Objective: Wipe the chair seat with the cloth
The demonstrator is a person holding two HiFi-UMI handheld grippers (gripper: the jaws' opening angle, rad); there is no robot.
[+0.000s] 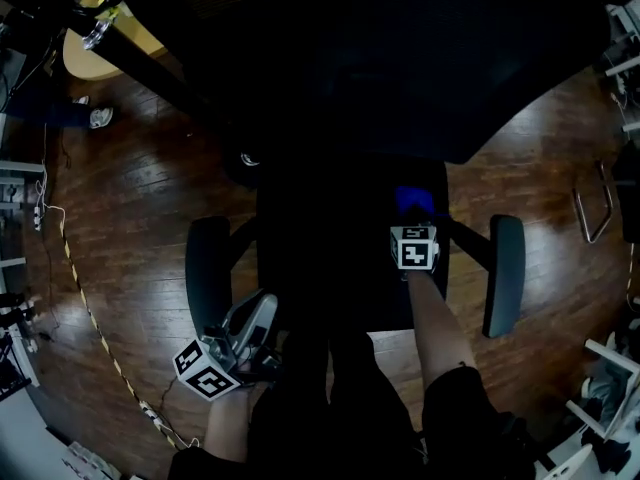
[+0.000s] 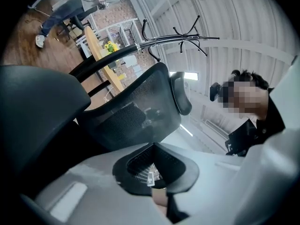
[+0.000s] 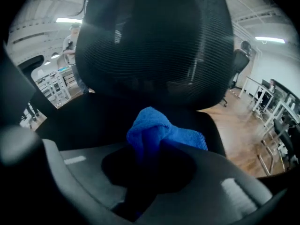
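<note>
From the head view I look down on a black office chair, whose seat [image 1: 330,258] lies between two armrests. My right gripper [image 1: 414,218] rests on the seat's right side, shut on a bunched blue cloth [image 1: 413,200]. In the right gripper view the cloth [image 3: 154,130] bulges out of the closed jaws [image 3: 150,161] in front of the mesh backrest [image 3: 154,46]. My left gripper [image 1: 262,308] hangs off the seat's front left corner near the left armrest [image 1: 207,263]. Its jaws [image 2: 154,175] are together and hold nothing, and it points up at the backrest [image 2: 131,116].
Dark wooden floor surrounds the chair. The right armrest [image 1: 505,273] stands beside my right gripper. A round table [image 1: 90,58] and a person's shoe [image 1: 100,118] are at the far left, a striped cable [image 1: 90,313] runs down the left, and a metal chair frame [image 1: 592,203] is at the right.
</note>
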